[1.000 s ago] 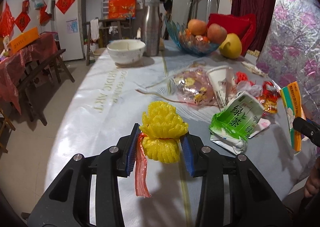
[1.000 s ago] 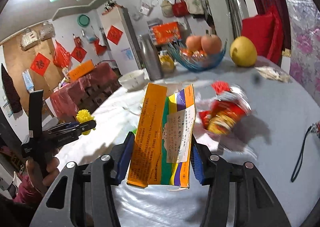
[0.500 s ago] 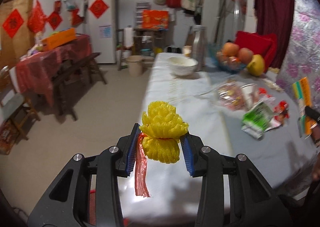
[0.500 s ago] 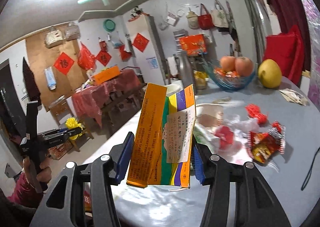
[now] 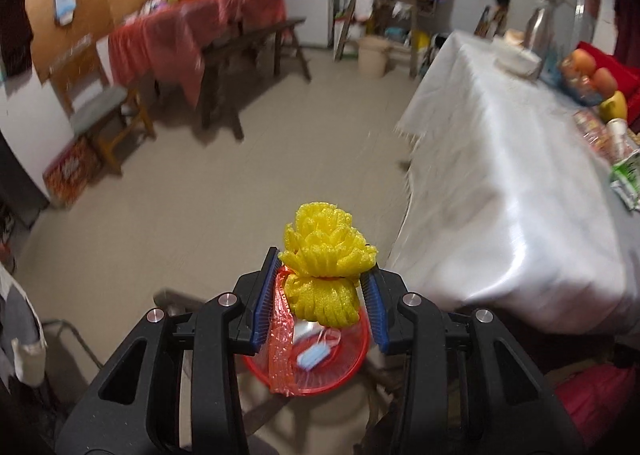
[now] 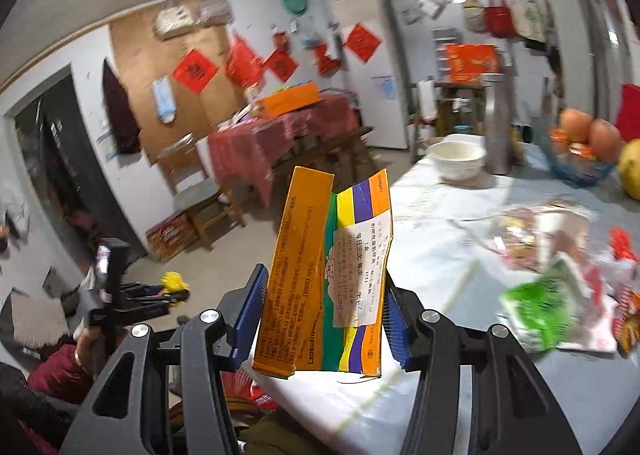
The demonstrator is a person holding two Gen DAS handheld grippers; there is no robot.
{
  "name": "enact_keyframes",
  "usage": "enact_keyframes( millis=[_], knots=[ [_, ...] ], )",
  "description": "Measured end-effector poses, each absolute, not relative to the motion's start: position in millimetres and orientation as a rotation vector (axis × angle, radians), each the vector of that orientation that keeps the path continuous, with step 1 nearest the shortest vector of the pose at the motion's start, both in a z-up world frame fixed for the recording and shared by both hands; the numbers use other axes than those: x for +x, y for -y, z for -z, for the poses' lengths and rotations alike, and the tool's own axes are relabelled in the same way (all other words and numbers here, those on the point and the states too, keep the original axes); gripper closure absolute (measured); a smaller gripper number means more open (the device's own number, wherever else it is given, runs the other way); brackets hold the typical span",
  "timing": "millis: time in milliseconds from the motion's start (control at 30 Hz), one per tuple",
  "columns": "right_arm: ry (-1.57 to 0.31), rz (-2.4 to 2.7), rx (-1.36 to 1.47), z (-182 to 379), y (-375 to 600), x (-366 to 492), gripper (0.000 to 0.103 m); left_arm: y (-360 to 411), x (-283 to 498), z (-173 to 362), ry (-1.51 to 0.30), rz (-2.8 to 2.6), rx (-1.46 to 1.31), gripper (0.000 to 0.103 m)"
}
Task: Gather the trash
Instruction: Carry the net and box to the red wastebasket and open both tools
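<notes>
Left tool [image 5: 322,295] swung off table over red bin [image 5: 340,367] | pinching yellow foam net [image 5: 326,255] | right tool [image 6: 322,315] pinching carton [image 6: 320,275]

Home dining room: clothed table [image 5: 500,183], fruit bowl [image 6: 580,171], fridge [image 6: 376,67], wall decorations [image 6: 195,70].

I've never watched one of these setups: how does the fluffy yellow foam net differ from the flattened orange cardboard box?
The yellow foam net is soft, bunched and one colour; the orange cardboard box is stiff, flat-sided and printed with green, yellow and purple stripes. The net hangs over a red basket off the table; the box is above the white-clothed table's edge. Both are pinched in a gripper.
</notes>
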State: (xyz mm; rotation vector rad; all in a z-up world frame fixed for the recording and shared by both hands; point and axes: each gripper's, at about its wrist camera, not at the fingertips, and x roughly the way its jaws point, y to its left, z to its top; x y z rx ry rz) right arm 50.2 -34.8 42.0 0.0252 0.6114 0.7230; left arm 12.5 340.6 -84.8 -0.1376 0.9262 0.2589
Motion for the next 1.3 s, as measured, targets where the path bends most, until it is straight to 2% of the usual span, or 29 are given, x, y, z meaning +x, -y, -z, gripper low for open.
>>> enact_keyframes(
  millis=[167, 200, 267, 300, 367, 500, 600, 867, 967, 1033, 1300],
  knots=[
    [-0.671, -0.789, -0.035, -32, -15, 45, 0.050, -354, 10, 134, -1.032, -0.223, -0.178, 0.058],
    [-0.685, -0.802, -0.043, -30, -23, 45, 0.050, -356, 10, 142, -1.054, -0.216, -0.187, 0.047],
    [-0.721, -0.840, -0.059, -25, -43, 44, 0.050, -359, 11, 159, -1.099, -0.221, -0.202, 0.034],
    [-0.736, -0.857, -0.070, -23, -53, 43, 0.050, -360, 11, 163, -1.110, -0.225, -0.205, 0.031],
    [-0.751, -0.879, -0.091, -22, -68, 40, 0.050, -365, 9, 162, -1.111, -0.225, -0.214, 0.028],
    [-0.780, -0.937, -0.140, -18, -102, 32, 0.050, -378, -2, 134, -1.029, -0.279, -0.216, 0.013],
    [-0.804, -0.985, -0.182, -12, -131, 26, 0.049, -388, -13, 109, -0.959, -0.350, -0.188, 0.009],
    [-0.911, -1.106, -0.289, 17, -204, 16, 0.048, -424, -35, 70, -0.852, -0.505, -0.163, 0.007],
    [-0.955, -1.148, -0.324, 31, -238, 17, 0.044, -437, -41, 63, -0.838, -0.532, -0.194, 0.007],
    [-0.972, -1.152, -0.331, 37, -252, 18, 0.037, -442, -45, 60, -0.829, -0.539, -0.215, 0.007],
    [-0.884, -1.101, -0.310, 19, -229, 18, 0.031, -436, -47, 50, -0.802, -0.526, -0.203, 0.007]
  ],
)
